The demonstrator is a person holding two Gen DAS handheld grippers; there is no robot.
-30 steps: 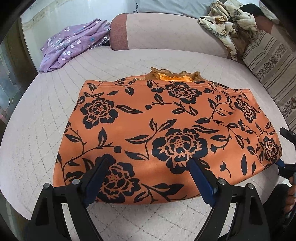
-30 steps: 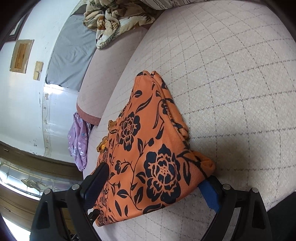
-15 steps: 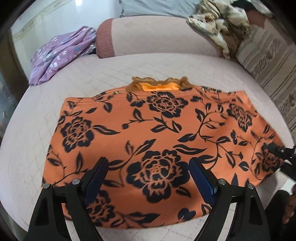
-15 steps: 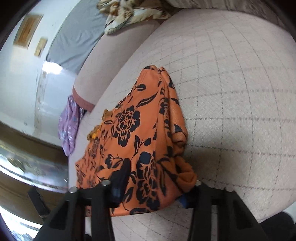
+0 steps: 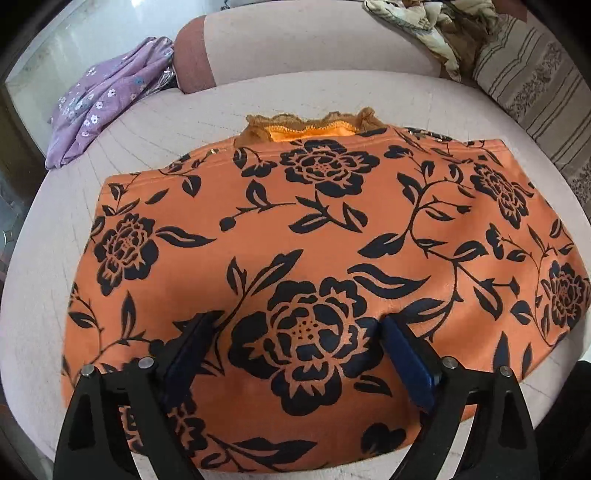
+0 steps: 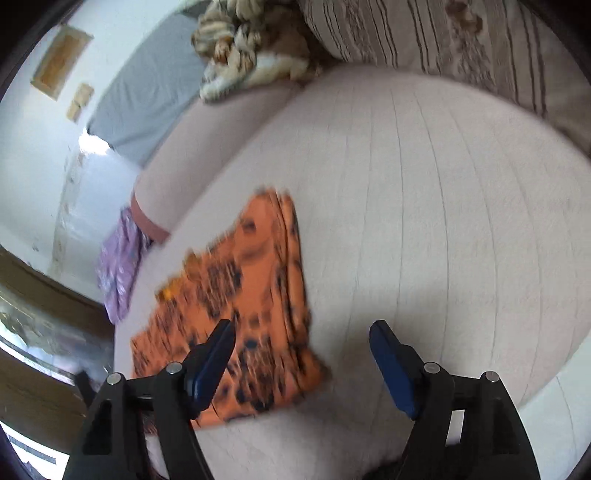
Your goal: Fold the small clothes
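Note:
An orange garment with black flowers [image 5: 314, 236] lies flat on the pale quilted seat [image 5: 177, 122], with a lace-edged orange piece [image 5: 314, 125] peeking out at its far edge. My left gripper [image 5: 299, 319] hovers open over the garment's near part, a printed flower between its blue pads. In the blurred right wrist view the garment [image 6: 255, 280] lies to the left. My right gripper [image 6: 301, 326] is above its right corner, jaws opening. Nothing is pinched between them.
A purple flowered garment [image 5: 107, 107] lies at the seat's far left edge. Crumpled beige flowered cloth [image 5: 424, 26] and a striped cushion [image 5: 535, 85] sit at the back right. The bolster [image 5: 295, 44] runs along the back. Bare seat [image 6: 424, 221] lies right of the garment.
My right gripper closed on the garment's right corner, then let go and lifted away. My left gripper moved in lower over the garment, still open.

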